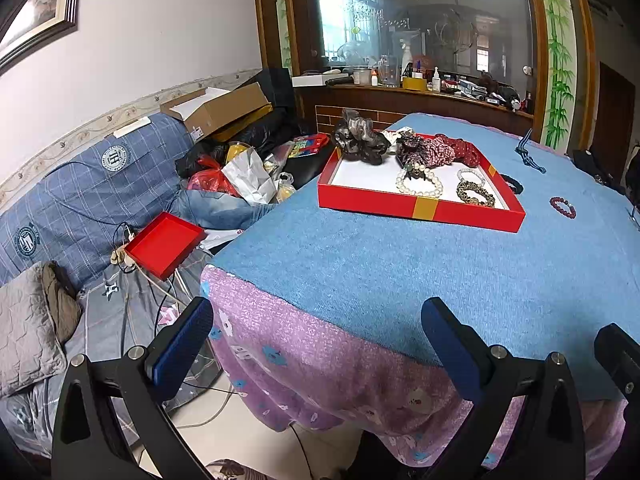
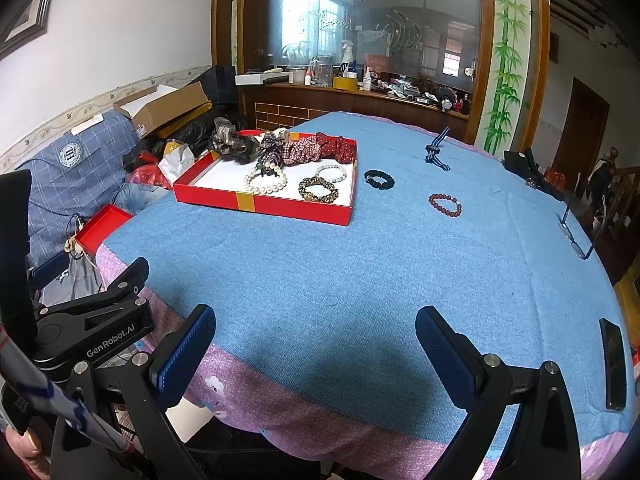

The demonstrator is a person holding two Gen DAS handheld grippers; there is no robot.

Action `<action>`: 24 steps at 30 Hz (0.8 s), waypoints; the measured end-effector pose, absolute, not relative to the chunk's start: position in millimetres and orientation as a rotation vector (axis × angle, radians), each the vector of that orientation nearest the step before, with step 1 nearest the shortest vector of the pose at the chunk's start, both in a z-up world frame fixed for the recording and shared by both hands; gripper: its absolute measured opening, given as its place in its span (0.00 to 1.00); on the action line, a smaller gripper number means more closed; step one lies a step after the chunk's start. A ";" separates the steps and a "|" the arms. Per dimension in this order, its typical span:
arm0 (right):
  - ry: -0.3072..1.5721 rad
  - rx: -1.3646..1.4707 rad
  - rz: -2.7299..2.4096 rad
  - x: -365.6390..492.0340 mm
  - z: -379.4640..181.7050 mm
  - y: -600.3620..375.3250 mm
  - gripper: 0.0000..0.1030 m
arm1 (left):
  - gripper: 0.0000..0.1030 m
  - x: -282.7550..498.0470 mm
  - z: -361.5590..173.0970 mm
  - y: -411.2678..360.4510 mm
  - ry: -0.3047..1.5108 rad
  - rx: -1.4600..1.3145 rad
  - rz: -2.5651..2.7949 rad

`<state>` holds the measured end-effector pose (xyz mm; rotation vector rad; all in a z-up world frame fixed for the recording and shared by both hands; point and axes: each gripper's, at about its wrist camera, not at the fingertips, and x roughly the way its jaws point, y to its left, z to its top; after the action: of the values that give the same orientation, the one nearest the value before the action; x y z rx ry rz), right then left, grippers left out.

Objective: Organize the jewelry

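A red box tray (image 1: 416, 209) (image 2: 280, 208) with a white floor sits on the blue table cloth (image 2: 340, 280). It holds scrunchies (image 2: 316, 148), a pearl bracelet (image 2: 265, 181), a small white bead bracelet (image 2: 331, 173) and a gold-black bracelet (image 2: 318, 190). On the cloth right of the tray lie a black bracelet (image 2: 379, 179), a dark red bead bracelet (image 2: 445, 205) (image 1: 563, 207) and a blue striped band (image 2: 437, 153). My left gripper (image 1: 320, 344) is open at the table's near corner. My right gripper (image 2: 316, 344) is open over the near edge. Both hold nothing.
A sofa (image 1: 80, 184) with bags, a cardboard box (image 1: 216, 108) and a red box lid (image 1: 164, 246) stands left of the table. Glasses (image 2: 576, 236) lie at the right edge, a dark phone (image 2: 614, 364) at the near right. A wooden counter (image 2: 360, 100) is behind.
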<state>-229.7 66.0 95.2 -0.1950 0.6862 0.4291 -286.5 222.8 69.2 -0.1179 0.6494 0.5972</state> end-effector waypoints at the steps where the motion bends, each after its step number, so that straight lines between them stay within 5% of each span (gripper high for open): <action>1: 0.685 -0.195 0.430 -228.8 95.7 65.6 0.99 | 1.00 -286.3 69.3 222.7 0.649 -0.119 0.595; 24: 0.711 -0.127 0.401 -215.0 91.5 51.6 0.99 | 1.00 -278.5 73.3 219.2 0.631 -0.078 0.626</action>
<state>-215.0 51.6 91.5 -0.1270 0.7109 0.4012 -278.5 219.2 73.3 -0.0779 0.6305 0.6256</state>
